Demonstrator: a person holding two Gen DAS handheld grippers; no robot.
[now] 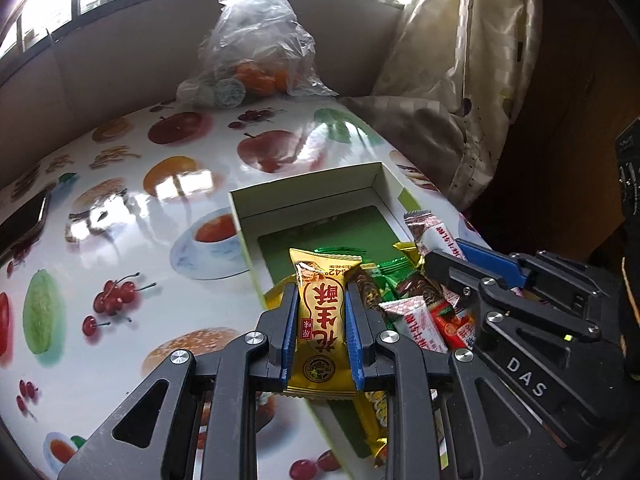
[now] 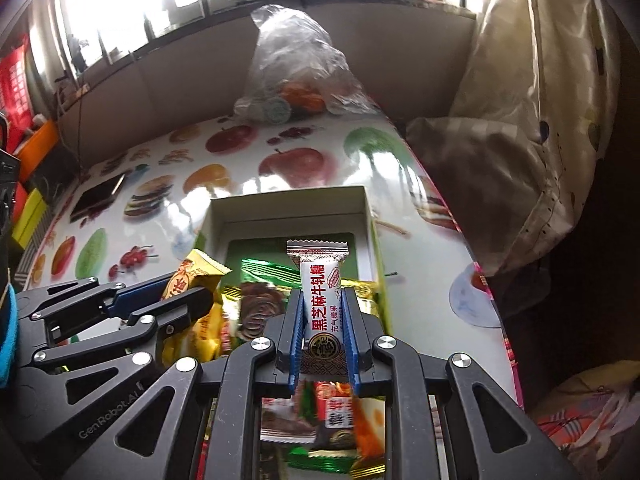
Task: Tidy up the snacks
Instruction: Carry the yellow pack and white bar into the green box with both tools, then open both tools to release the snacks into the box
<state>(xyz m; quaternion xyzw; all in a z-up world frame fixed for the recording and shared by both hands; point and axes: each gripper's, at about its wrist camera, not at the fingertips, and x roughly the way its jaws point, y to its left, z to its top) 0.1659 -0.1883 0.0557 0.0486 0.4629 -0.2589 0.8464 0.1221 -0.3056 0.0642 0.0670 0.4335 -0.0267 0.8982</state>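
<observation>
Left gripper (image 1: 322, 320) jaws nearly closed, blue pads pressed on both long sides of a gold snack packet (image 1: 323, 320) with red characters, held lengthwise over the near end of the open box (image 1: 304, 188). Right gripper (image 2: 323, 332) same story: narrow gap, pads clamped on a white nougat bar (image 2: 322, 300) with red lettering, bar pointing away from the camera, also above the box's near half. Both grippers sit side by side over the box; in the left wrist view the right gripper shows at the right of the box, in the right wrist view the left one shows at the box's left with the gold packet sticking out.

Under the grippers, in the box's near end, a loose snack pile (image 1: 404, 292): green foil, brown-patterned, red, gold and white wrappers, overlapping. Far end of the box bare, green base showing.

Box stands on the fruit-print tabletop (image 1: 132, 200), close to its right edge. Left of the box, well apart, a dark phone (image 2: 98, 196) lies flat. Beyond the box, at the table's far edge, a clear plastic bag (image 1: 256, 40) with orange fruit inside. Right of the box, off the table, a beige curtain (image 1: 460, 60).
</observation>
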